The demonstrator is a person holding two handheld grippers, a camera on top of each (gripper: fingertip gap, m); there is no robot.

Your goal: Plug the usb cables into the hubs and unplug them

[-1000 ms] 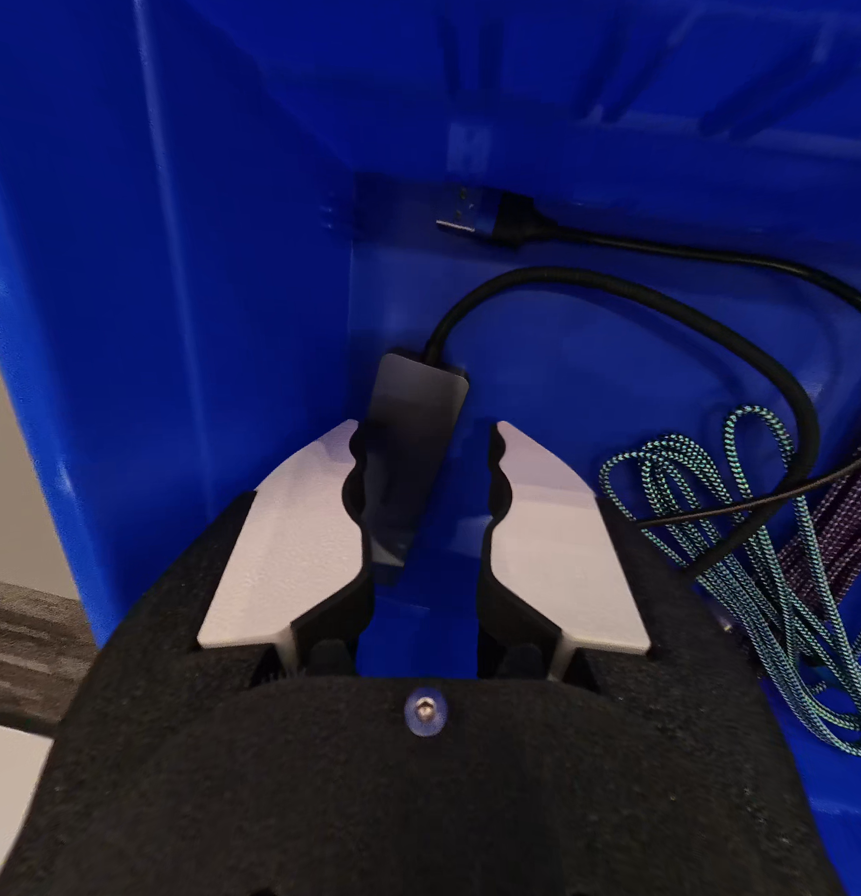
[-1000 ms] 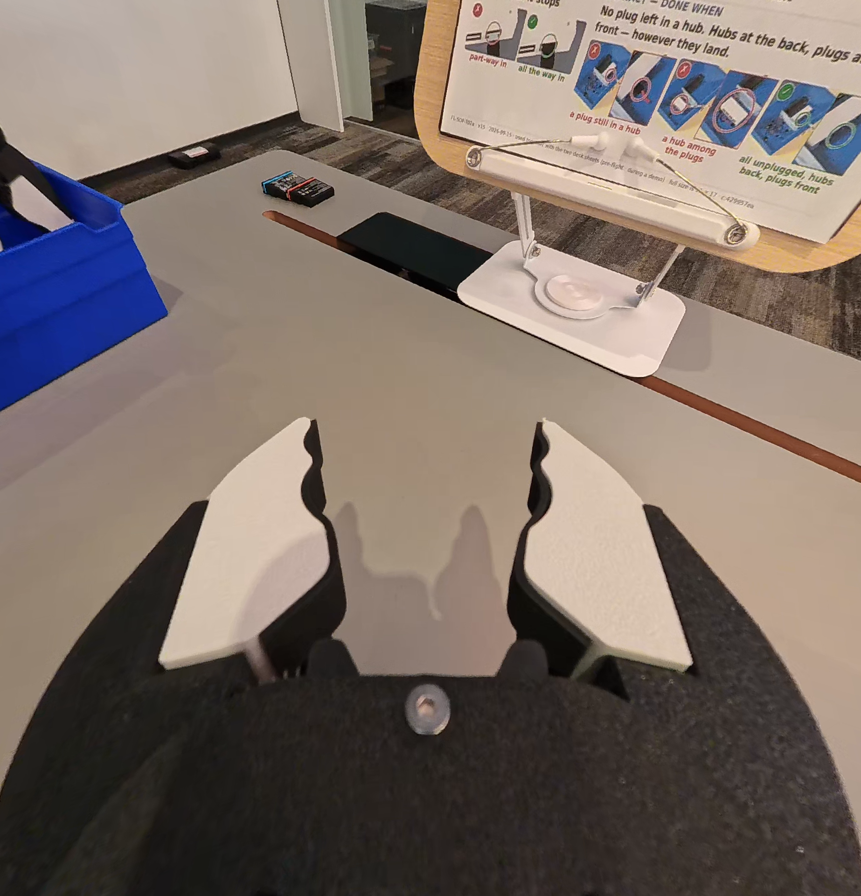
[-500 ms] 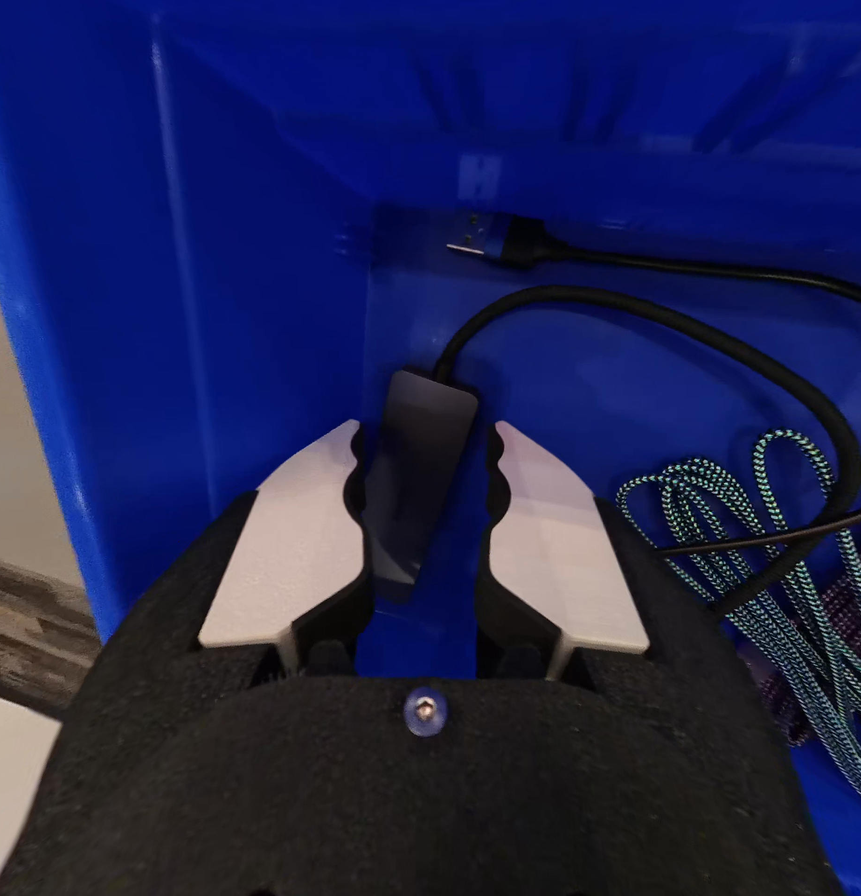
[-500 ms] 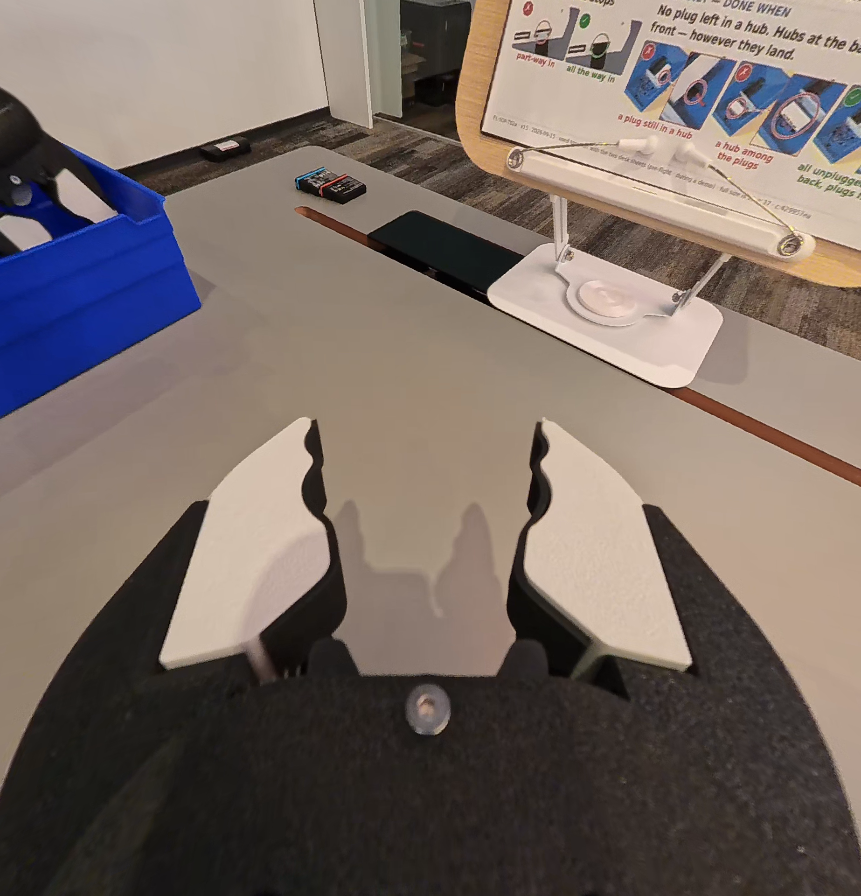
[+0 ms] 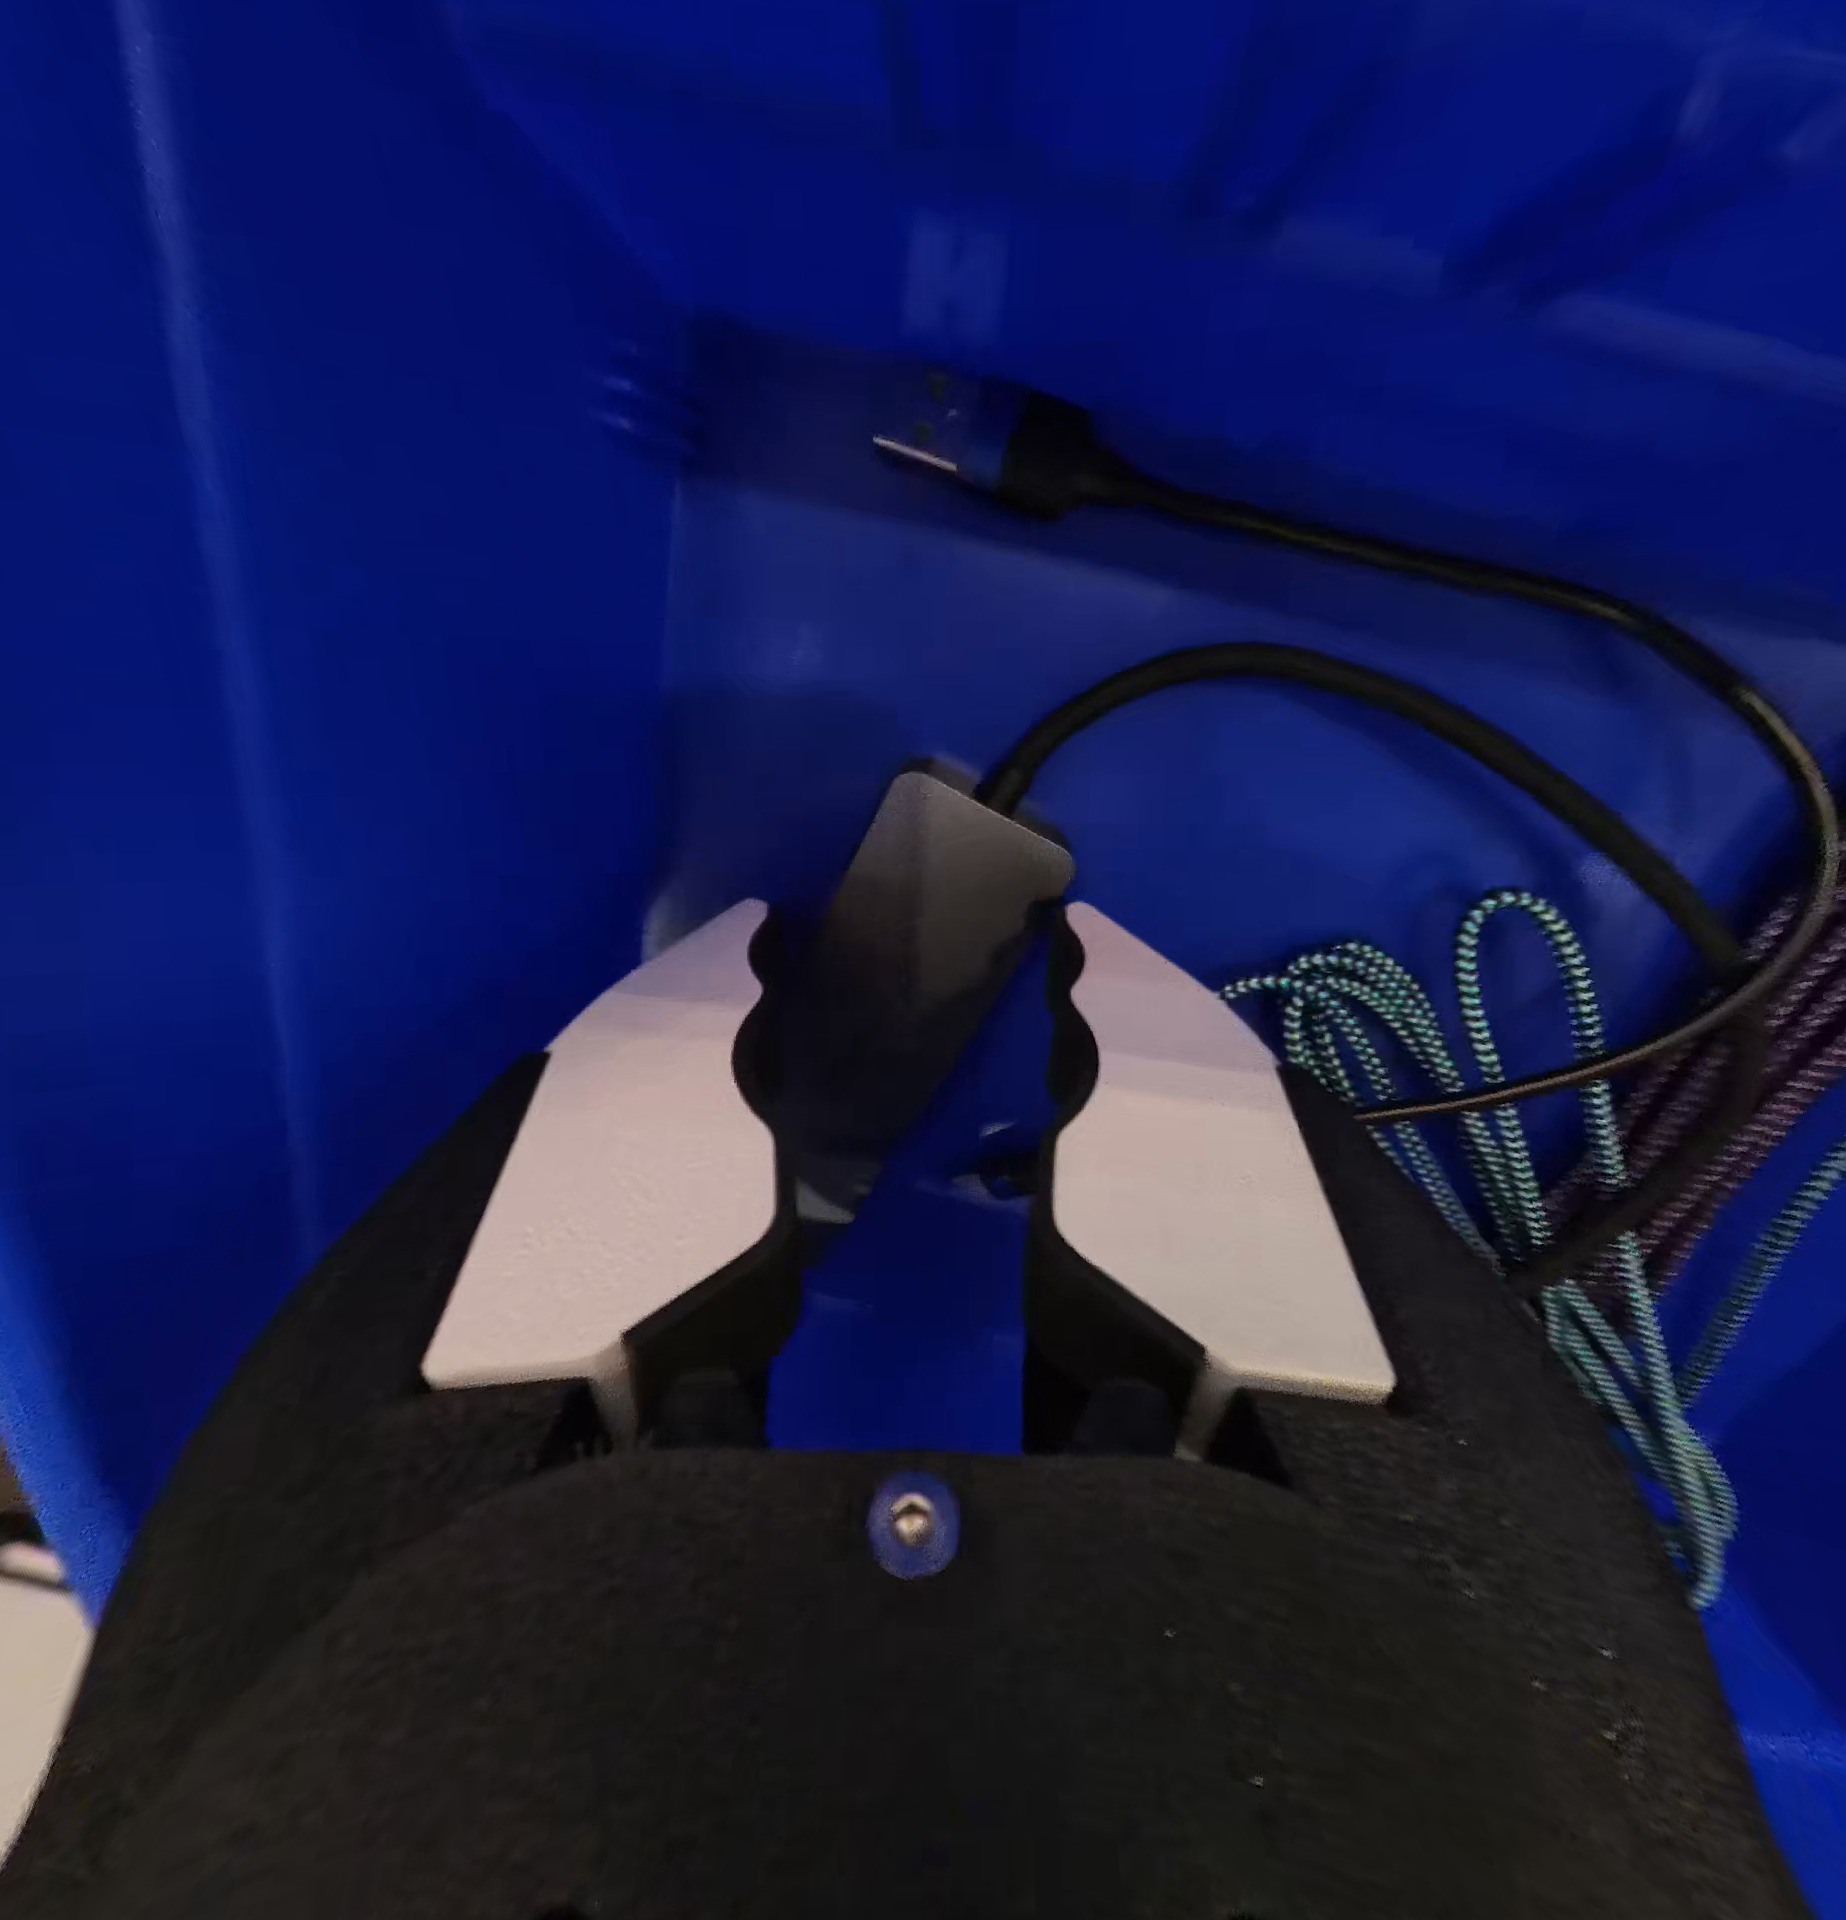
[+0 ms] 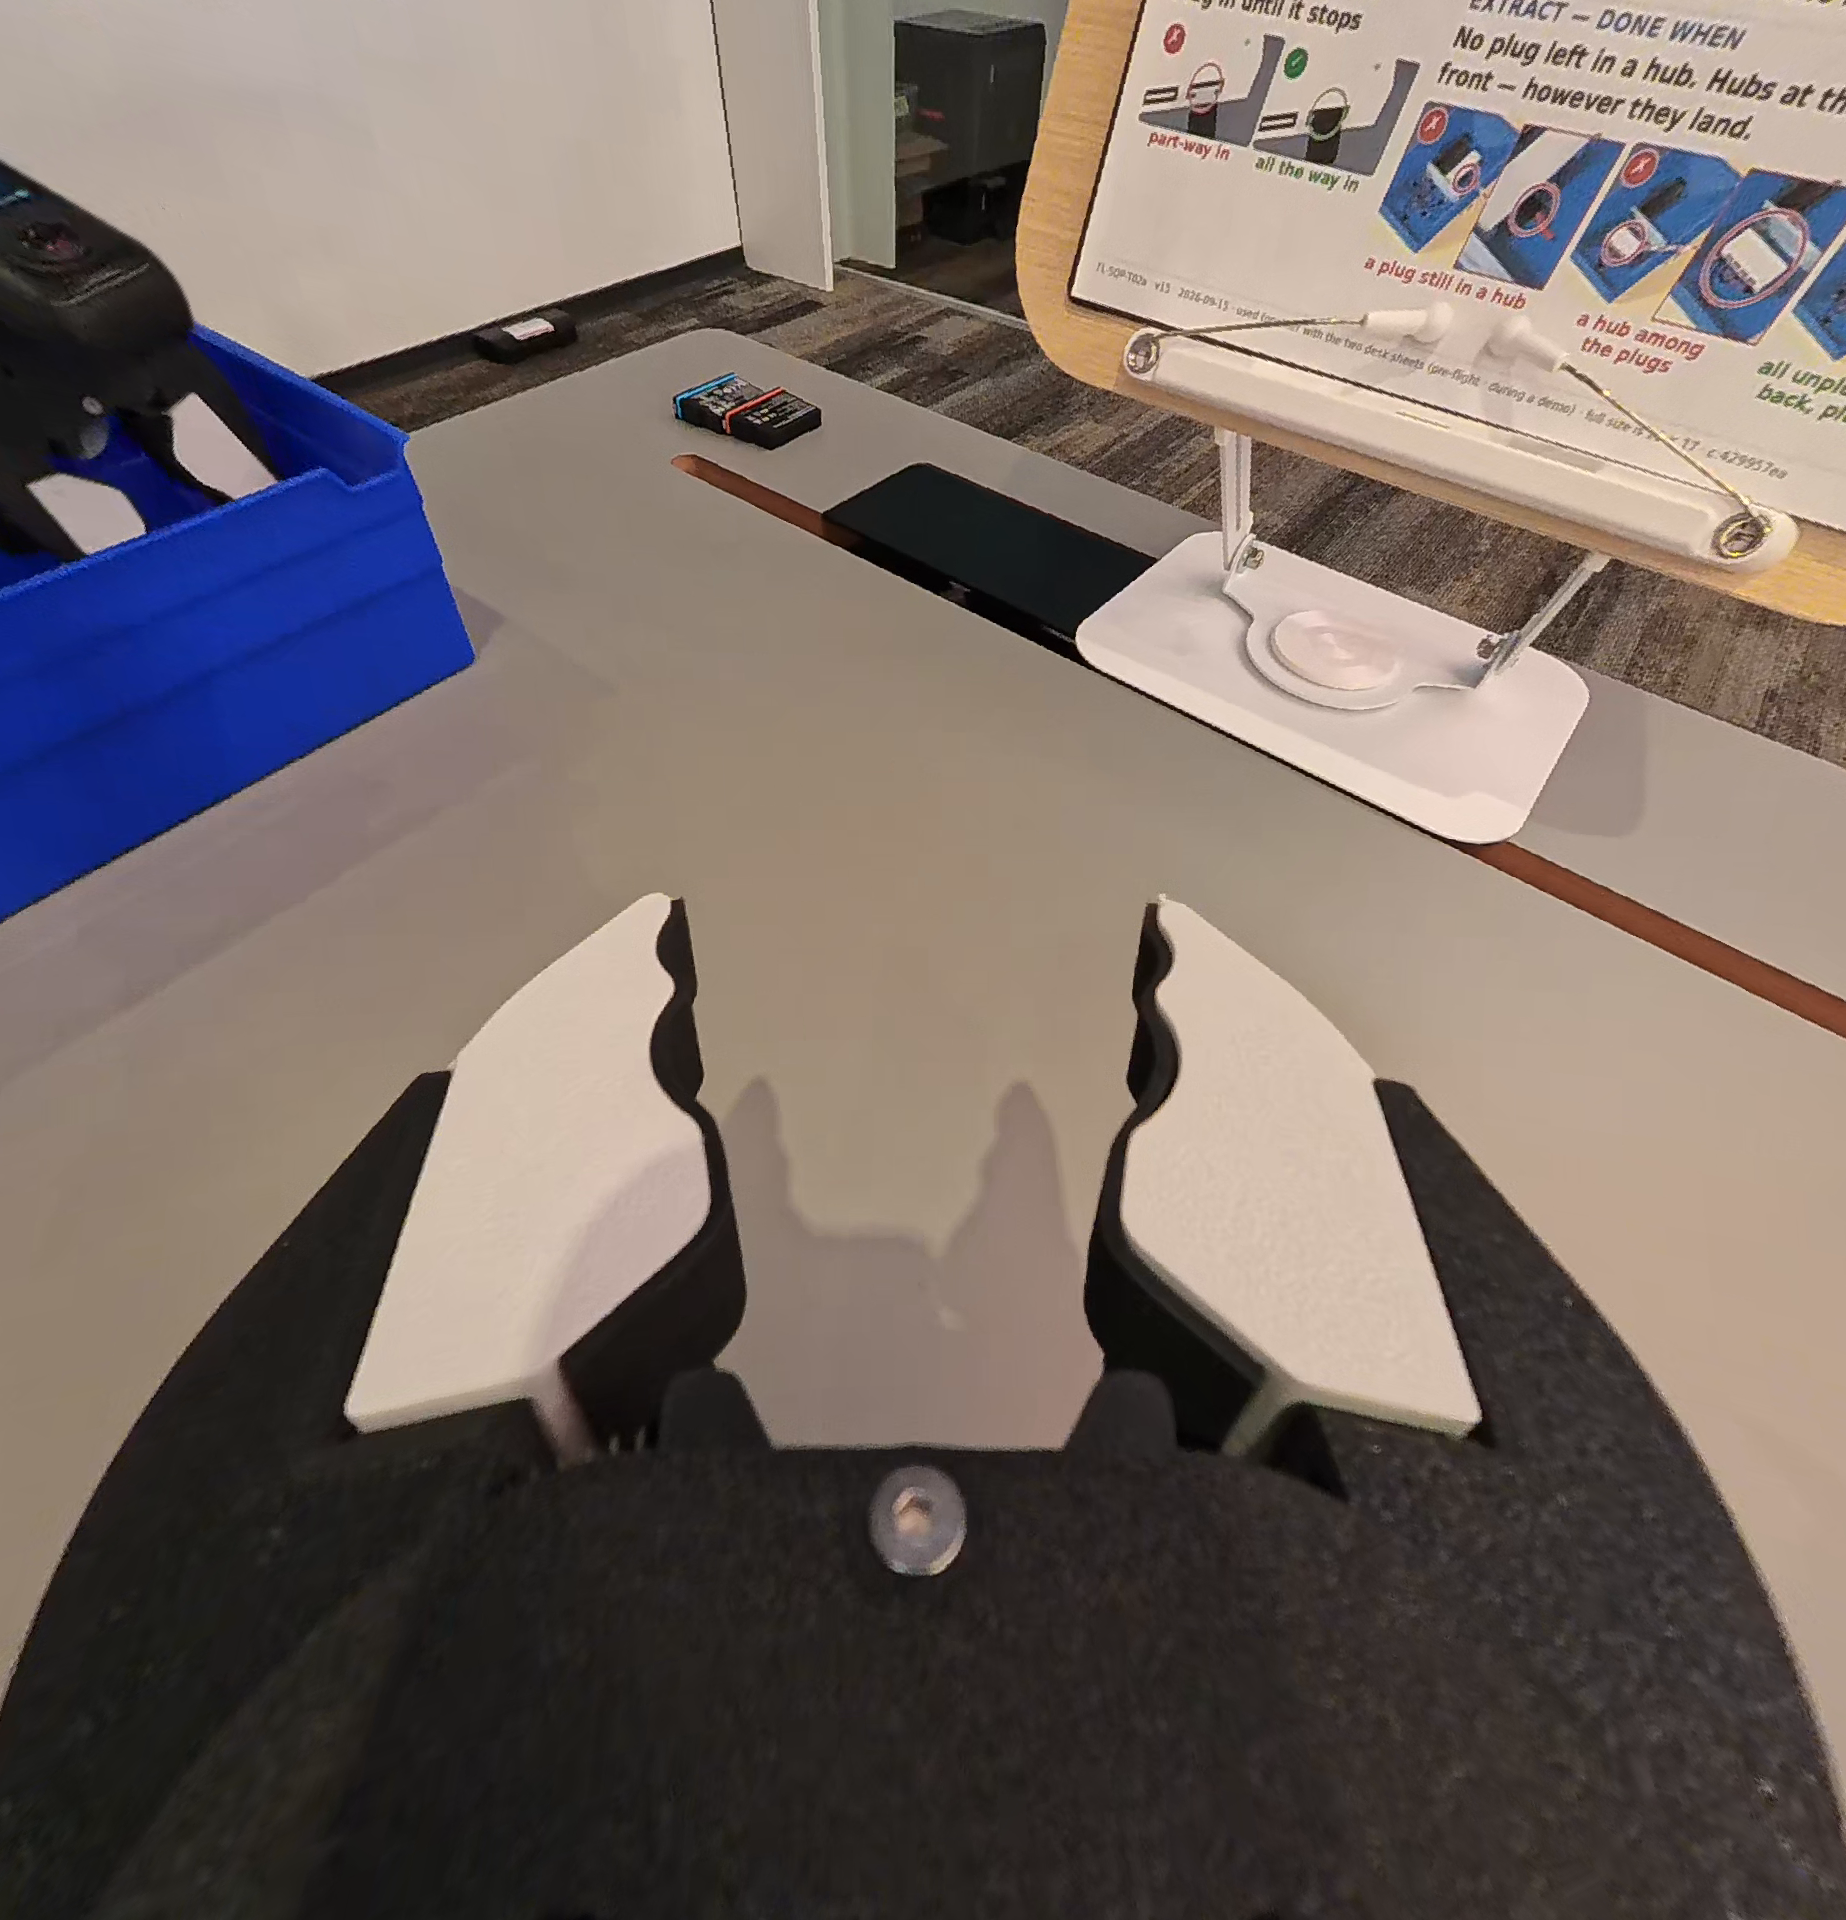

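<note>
My left gripper [image 5: 914,914] reaches down into the blue bin [image 5: 379,623]. Its fingers sit on both sides of a dark grey USB hub [image 5: 929,935], which is tilted on its edge between them, near the bin's left wall. The hub's black cable [image 5: 1418,707] loops to the right. A loose black USB plug [image 5: 950,436] lies by the far wall. Teal braided cable [image 5: 1521,1039] and purple braided cable [image 5: 1812,987] lie coiled on the right. My right gripper [image 6: 914,914] is open and empty just above the grey table [image 6: 898,779]. From there the bin [image 6: 202,644] and left gripper [image 6: 145,488] show far left.
A picture board on a white stand [image 6: 1334,707] is at the back right of the table. A flat black device [image 6: 981,540] lies by a slot in the table, and small black blocks [image 6: 747,410] lie farther back. Carpet floor lies beyond the table edge. There is about 45 cm between the tips of the two grippers. The loose black USB plug [image 5: 950,436] is closer to my left gripper, around 7 cm from its tips; the right tips are 35 cm off.
The hub has rolled onto its edge and now touches both left fingers; before it lay flat against the left one. The right gripper's view has swung left, so the bin looks closer.
</note>
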